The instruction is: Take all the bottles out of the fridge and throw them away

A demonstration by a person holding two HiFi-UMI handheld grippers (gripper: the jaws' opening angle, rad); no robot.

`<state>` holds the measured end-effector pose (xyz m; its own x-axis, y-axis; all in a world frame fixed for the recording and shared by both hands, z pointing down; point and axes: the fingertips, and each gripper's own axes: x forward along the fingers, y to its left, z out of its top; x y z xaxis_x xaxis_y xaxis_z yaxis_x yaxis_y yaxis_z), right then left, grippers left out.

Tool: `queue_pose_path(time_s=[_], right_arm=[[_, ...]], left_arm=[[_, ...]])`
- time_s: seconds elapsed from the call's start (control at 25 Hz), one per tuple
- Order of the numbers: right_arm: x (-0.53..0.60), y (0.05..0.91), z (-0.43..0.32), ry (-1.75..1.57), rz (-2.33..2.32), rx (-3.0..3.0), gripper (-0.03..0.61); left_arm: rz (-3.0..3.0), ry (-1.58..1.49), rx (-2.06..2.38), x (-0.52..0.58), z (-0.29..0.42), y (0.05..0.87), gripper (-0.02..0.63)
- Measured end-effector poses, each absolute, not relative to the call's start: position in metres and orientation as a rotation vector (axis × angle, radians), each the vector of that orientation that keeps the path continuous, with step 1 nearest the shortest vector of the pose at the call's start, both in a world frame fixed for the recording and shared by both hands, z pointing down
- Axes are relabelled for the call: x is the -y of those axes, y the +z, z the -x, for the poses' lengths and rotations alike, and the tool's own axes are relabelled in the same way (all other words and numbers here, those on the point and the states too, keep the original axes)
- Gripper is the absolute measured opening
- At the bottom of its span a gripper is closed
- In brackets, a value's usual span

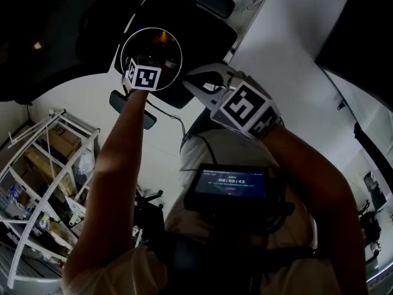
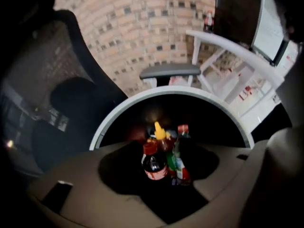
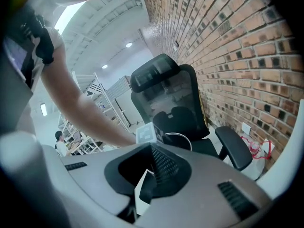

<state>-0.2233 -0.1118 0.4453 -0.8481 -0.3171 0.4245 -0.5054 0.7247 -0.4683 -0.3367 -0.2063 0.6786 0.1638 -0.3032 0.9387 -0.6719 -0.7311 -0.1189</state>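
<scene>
A round black bin with a white rim (image 1: 126, 42) (image 2: 166, 93) stands on the floor beside an office chair. Several bottles lie inside it: a cola bottle with a red cap (image 2: 154, 163), a yellow-capped bottle (image 2: 160, 131) and a green-labelled one (image 2: 176, 163). My left gripper (image 1: 147, 66) (image 2: 161, 170) points steeply down over the bin mouth, jaws open, nothing between them. My right gripper (image 1: 199, 82) (image 3: 152, 175) hovers just right of the bin, pointing toward the chair, pads together and empty. No fridge is in view.
A black office chair (image 3: 166, 99) (image 1: 184, 23) stands against a brick wall (image 3: 237, 46) right behind the bin. White shelving racks (image 1: 43, 183) stand at left. A white tabletop (image 1: 288, 48) lies to the right. A small screen (image 1: 232, 186) hangs on the person's chest.
</scene>
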Motion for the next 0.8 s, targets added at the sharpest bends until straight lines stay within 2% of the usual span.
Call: queue_pose_path(time_s=[0.04, 0.12, 0.16, 0.2, 0.36, 0.8], right_arm=[[0.112, 0.445, 0.222, 0.840, -0.646, 2.618, 0.005], [0.110, 0.446, 0.217, 0.833, -0.657, 2.625, 0.005], [0.110, 0.447, 0.214, 0.825, -0.664, 2.629, 0.005], [0.109, 0.449, 0.212, 0.814, -0.671, 2.633, 0.005], [0.105, 0.444, 0.198, 0.776, -0.715, 2.641, 0.005], [0.082, 0.400, 0.111, 0.677, -1.019, 2.639, 0.005]], left_arm=[[-2.147, 1.545, 0.973, 0.206, 0.336, 0.668, 0.207], [-2.178, 1.484, 1.055, 0.203, 0.336, 0.646, 0.094], [-2.186, 1.476, 1.093, 0.200, 0.338, 0.637, 0.041], [-2.194, 1.478, 1.120, 0.198, 0.339, 0.630, 0.015], [-2.264, 1.393, 1.159, 0.179, 0.328, 0.597, 0.002], [-2.496, 0.913, 1.043, 0.129, 0.227, 0.486, 0.003]])
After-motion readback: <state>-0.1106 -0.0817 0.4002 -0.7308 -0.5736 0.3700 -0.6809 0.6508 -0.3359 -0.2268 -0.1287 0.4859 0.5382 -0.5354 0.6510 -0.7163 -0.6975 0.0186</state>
